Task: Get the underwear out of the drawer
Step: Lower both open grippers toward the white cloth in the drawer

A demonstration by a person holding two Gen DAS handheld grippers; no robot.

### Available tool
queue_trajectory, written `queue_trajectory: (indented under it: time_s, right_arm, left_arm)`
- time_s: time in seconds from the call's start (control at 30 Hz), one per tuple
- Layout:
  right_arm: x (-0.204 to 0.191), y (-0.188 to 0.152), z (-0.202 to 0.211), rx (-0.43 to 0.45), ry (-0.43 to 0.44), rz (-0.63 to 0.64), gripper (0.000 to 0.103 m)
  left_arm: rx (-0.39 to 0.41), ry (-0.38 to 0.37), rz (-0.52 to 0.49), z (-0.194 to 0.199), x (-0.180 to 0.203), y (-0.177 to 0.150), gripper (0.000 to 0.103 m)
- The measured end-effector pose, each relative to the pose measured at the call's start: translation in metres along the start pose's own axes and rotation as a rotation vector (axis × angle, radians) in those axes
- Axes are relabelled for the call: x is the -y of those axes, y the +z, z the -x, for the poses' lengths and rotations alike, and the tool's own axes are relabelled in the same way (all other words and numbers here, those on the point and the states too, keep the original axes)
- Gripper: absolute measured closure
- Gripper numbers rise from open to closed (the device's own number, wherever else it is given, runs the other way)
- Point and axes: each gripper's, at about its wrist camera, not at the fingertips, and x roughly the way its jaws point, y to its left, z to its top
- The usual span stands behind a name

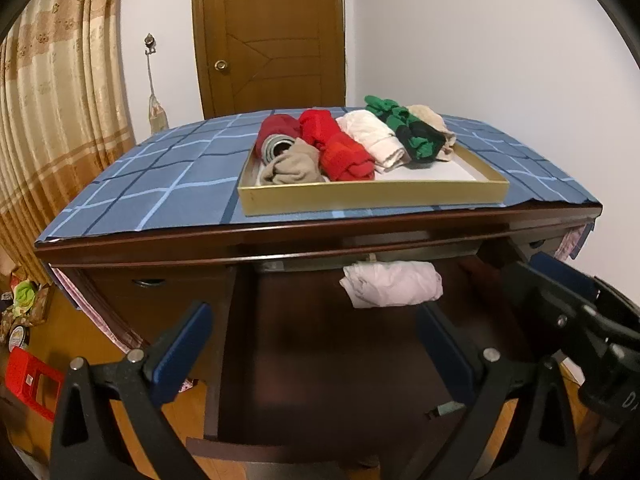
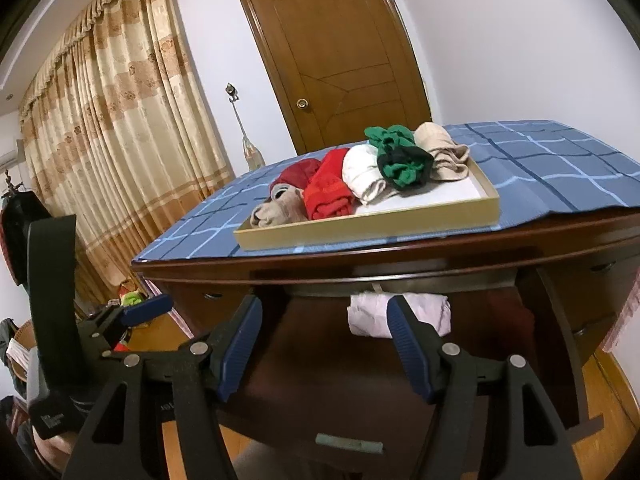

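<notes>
A pale pink folded underwear (image 1: 392, 285) (image 2: 428, 314) lies at the back of the pulled-out dark wooden drawer (image 1: 340, 380) (image 2: 560, 320), under the table's edge. My left gripper (image 1: 316, 320) hovers open over the drawer's front half, short of the underwear, with nothing between its blue fingers (image 1: 188, 340). My right gripper (image 2: 324, 320) is also open and empty. Its right finger overlaps the underwear in its own view, and I cannot tell whether it touches. In the left wrist view a blue finger (image 1: 560, 276) of the right gripper shows at the right.
On the blue checked tablecloth (image 1: 160, 184) (image 2: 560, 160) stands a shallow gold tray (image 1: 372, 196) (image 2: 360, 228) holding several rolled underwear in red, beige, white and green. A brown door and curtains are behind. Clutter and a red crate (image 1: 28, 380) sit on the floor at the left.
</notes>
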Motion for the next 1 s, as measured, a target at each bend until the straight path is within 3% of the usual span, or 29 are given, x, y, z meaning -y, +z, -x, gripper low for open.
queue_trajectory:
  time_s: [0.6,1.0]
  right_arm:
    - [0.034,-0.026,0.005,-0.049,-0.065,-0.05,0.035]
    - [0.061,-0.043,-0.009,-0.112,-0.109,-0.1,0.035]
  left_arm:
    - [-0.115,-0.052,-0.08,-0.023,0.034,-0.025,0.001]
    - [-0.223,-0.086,-0.082,-0.05,0.04,-0.034,0.001]
